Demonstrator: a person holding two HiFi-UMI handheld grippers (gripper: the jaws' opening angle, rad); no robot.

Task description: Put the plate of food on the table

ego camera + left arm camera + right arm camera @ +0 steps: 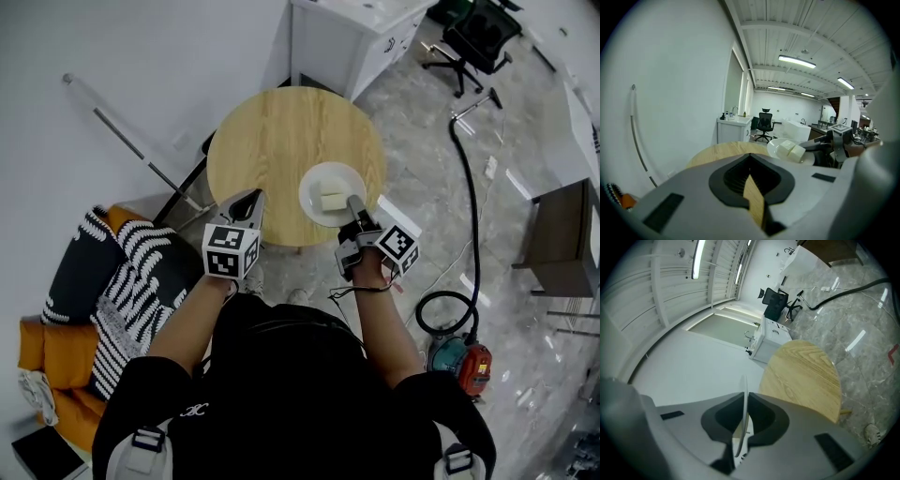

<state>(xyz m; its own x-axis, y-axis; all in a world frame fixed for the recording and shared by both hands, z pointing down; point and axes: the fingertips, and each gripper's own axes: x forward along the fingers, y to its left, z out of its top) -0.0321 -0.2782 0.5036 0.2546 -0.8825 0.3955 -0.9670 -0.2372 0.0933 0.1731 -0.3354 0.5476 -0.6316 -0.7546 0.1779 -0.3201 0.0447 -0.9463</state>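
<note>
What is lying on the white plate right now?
Two pale blocks of food lie on the plate, side by side. The right gripper has its jaws over the near rim, hiding that part.

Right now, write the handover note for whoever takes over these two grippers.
Left gripper: jaws together, nothing in them, held at the table's near edge.
Right gripper: shut on the near rim of the plate; the rim shows edge-on between its jaws.
Plate: over the near right part of the round wooden table, with two pale food blocks on it. Whether it already rests on the tabletop cannot be told.
Done: plate brought to the table.
Left: set it flat if needed, release the rim, draw back.
</note>
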